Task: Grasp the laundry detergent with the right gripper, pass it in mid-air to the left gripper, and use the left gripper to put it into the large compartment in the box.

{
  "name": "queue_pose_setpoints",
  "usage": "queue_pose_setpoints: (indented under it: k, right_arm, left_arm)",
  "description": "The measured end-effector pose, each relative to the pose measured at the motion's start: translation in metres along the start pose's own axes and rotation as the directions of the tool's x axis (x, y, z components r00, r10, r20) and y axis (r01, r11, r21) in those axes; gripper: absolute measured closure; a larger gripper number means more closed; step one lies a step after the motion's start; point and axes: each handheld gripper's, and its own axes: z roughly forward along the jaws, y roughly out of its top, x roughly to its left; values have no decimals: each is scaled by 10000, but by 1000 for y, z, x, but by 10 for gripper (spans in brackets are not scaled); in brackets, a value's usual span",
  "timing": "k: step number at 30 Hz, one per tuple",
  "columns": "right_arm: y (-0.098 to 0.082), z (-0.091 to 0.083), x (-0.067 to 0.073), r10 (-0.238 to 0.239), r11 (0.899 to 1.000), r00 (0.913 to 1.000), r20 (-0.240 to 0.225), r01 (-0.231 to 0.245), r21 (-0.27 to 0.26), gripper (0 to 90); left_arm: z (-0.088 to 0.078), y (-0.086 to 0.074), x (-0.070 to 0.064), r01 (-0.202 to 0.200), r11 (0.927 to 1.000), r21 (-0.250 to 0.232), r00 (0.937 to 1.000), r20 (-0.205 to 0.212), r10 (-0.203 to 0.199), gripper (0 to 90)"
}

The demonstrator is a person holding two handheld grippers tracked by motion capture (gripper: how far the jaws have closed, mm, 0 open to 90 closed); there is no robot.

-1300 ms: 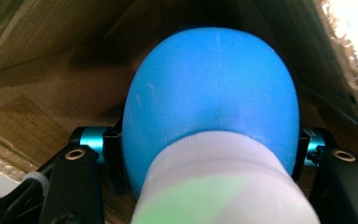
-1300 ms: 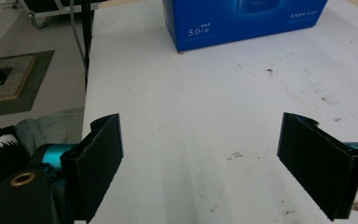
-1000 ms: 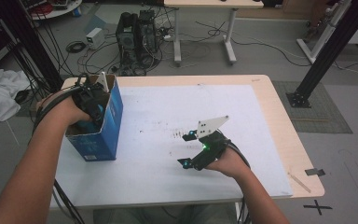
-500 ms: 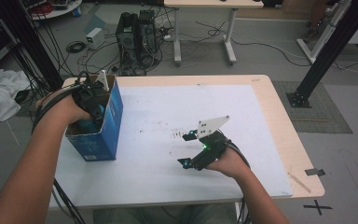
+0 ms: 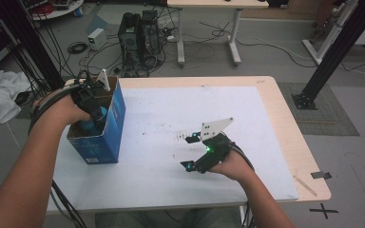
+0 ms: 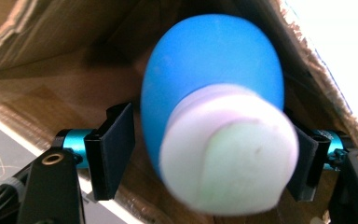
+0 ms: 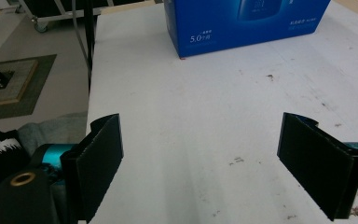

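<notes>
Probably light, soft-walled and a bit slick: blue squeeze bottle [image 6: 205,70] with a stiff white cap [image 6: 228,154], best gripped at cap or neck. Sits inside the blue cardboard box [image 5: 119,118] at table left, between the left gripper [image 6: 209,154] jaws, which have just been opening; near pad clear, far pad contact hard to judge through blur. Right gripper [image 7: 214,163] wide open, empty, over bare table [image 7: 205,102].

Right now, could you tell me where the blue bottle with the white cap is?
The blue bottle is inside the blue cardboard box at the table's left edge, between the jaws of the left gripper.
</notes>
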Motion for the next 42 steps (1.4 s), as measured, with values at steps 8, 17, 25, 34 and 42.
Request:
queue_pose_setpoints:
  k: [8,17,25,34,42]
  right_arm:
    - [1,0,0,-36,10000,10000,-22,36,35,135]
    - [3,-1,-1,-19,10000,10000,19,19,41,135]
    - [3,0,-2,-177,9998,9998,-86,177,-6,135]
    - [6,-7,-2,-86,9999,9999,-53,86,133,135]
    - [11,-15,-4,-4,9996,10000,30,3,300,135]
  left_arm:
    - [-7,-2,-2,13,9999,-171,10000,12,-13,281]
    - [-19,-7,-3,-7,9991,-426,10000,-83,4,250]
    - [-31,-10,-4,-138,9985,-526,9999,-12,138,238]
    - [-43,-12,-8,-319,9971,-686,9995,53,324,218]
    - [-56,-16,-11,-531,9961,-704,9985,62,537,195]
